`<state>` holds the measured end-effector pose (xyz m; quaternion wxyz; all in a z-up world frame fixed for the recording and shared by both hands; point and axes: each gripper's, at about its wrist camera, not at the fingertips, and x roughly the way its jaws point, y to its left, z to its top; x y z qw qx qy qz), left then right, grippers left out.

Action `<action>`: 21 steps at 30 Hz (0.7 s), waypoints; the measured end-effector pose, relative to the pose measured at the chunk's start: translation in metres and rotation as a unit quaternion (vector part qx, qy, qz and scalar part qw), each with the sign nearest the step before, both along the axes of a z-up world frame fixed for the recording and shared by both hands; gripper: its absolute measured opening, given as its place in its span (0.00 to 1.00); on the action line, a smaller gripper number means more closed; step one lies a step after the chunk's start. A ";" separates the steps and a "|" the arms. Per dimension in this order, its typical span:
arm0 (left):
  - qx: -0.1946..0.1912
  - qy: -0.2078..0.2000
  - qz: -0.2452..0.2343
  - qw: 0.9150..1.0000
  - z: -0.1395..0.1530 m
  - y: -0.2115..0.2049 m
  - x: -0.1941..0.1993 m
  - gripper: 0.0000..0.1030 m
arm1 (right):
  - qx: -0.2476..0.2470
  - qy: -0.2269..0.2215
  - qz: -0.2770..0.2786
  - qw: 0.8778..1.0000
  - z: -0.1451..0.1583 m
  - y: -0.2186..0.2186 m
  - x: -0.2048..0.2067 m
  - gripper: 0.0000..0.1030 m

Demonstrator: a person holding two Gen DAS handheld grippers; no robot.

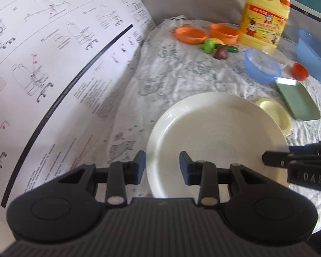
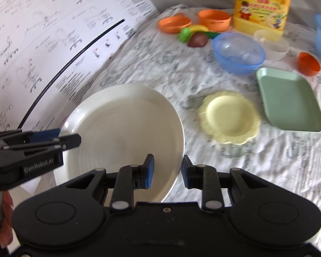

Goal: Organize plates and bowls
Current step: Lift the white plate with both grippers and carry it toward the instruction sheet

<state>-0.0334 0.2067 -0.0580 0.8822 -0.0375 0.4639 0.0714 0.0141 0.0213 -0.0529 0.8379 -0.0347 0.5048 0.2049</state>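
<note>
Printed sheet (image 1: pixel 53 68): we note a large diagram page at far left, cut off by the frame, its print too blurred to read.
Left gripper (image 1: pixel 162 167): jaws parted, straddling the left rim of the white plate (image 1: pixel 216 141); we cannot tell whether the pads touch it.
White plate: on the patterned cloth (image 1: pixel 182 70), near edge hidden behind the gripper bodies.
Right gripper (image 2: pixel 168 170): jaws parted astride the plate's right rim; contact unclear.
Yellow saucer (image 2: pixel 229 117): just beside the plate.
Green tray (image 2: pixel 289 102): right of it.
Blue bowl (image 2: pixel 238 52): behind.
Detergent jug (image 2: pixel 263 6): top cut off in the right wrist view.
</note>
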 end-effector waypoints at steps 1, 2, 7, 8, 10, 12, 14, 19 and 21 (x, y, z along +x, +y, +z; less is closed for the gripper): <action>0.001 0.000 0.001 1.000 -0.001 0.003 0.000 0.32 | -0.002 0.002 0.003 1.000 -0.001 0.003 -0.001 0.27; 0.000 0.000 0.001 1.000 -0.002 0.005 0.000 0.32 | -0.004 0.003 0.005 1.000 -0.003 0.005 -0.002 0.27; -0.012 0.008 -0.003 1.000 -0.013 0.011 0.005 0.32 | -0.011 0.015 0.004 1.000 -0.010 0.007 -0.002 0.27; -0.014 0.009 -0.004 1.000 -0.015 0.010 0.006 0.32 | -0.013 0.018 0.003 1.000 -0.011 0.006 -0.001 0.27; -0.017 0.011 -0.006 1.000 -0.019 0.009 0.009 0.32 | -0.016 0.022 0.000 1.000 -0.014 0.005 0.000 0.27; -0.021 0.012 -0.008 1.000 -0.023 0.007 0.013 0.32 | -0.020 0.023 -0.002 1.000 -0.017 0.003 0.003 0.27; -0.026 0.014 -0.012 1.000 -0.026 0.006 0.017 0.32 | -0.022 0.025 -0.007 0.999 -0.021 0.001 0.006 0.27; -0.024 0.016 -0.015 0.999 -0.032 0.002 0.022 0.32 | -0.015 0.039 -0.010 0.999 -0.029 -0.005 0.009 0.33; -0.021 0.018 -0.017 0.999 -0.033 0.001 0.023 0.33 | -0.011 0.036 -0.004 0.999 -0.029 -0.003 0.008 0.37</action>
